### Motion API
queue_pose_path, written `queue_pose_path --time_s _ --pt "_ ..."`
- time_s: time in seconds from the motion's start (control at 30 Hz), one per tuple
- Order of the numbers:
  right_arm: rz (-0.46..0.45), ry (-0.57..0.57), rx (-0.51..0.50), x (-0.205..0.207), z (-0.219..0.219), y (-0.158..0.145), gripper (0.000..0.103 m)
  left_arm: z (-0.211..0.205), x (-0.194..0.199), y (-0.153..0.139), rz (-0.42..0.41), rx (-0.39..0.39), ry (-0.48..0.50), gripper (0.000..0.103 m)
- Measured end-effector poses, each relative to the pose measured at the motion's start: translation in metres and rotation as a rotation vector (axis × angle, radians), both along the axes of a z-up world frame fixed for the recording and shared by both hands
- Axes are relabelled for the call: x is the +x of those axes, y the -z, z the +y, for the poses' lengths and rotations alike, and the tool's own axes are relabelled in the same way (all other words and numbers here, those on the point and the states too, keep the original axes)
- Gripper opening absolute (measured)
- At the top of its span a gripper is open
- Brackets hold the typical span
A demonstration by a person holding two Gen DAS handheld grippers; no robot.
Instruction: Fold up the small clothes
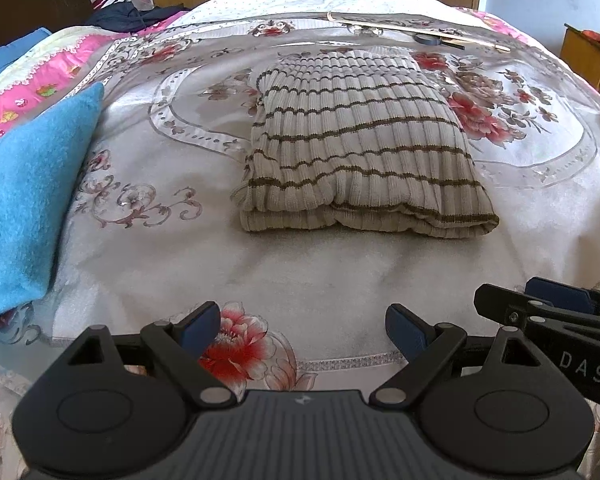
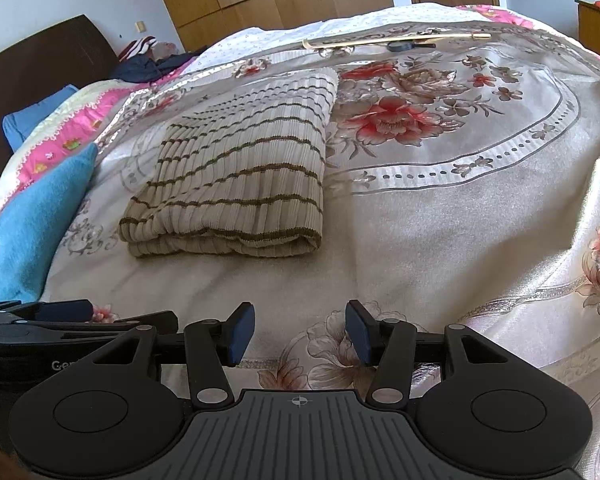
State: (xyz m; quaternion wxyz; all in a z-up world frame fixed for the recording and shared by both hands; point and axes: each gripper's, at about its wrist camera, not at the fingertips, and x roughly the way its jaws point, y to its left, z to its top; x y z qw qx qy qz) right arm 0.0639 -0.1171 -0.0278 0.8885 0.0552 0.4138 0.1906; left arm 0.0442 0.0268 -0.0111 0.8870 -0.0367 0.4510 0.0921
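A beige ribbed sweater with thin brown stripes (image 1: 360, 148) lies folded into a neat rectangle on the floral bedspread (image 1: 340, 272); it also shows in the right wrist view (image 2: 240, 176). My left gripper (image 1: 302, 332) is open and empty, held low over the bed well in front of the sweater. My right gripper (image 2: 300, 332) is open and empty, also near the bed's front, to the right of the sweater. The right gripper shows at the right edge of the left wrist view (image 1: 548, 312).
A folded blue fleece cloth (image 1: 28, 200) lies to the left of the sweater. A thin wooden stick (image 1: 416, 30) and a dark tape roll (image 1: 428, 39) lie at the far side. Dark clothes (image 1: 128, 14) are piled by the headboard. Wooden wardrobes stand behind.
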Motion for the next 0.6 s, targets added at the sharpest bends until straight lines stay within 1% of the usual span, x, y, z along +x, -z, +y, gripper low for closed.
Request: queue_pose_path --time_s 0.6 --pt "-0.005 -0.002 -0.011 -0.0006 0.0005 0.0007 0.05 -0.0007 0.0003 0.0011 0.006 0.0 0.0 0.099"
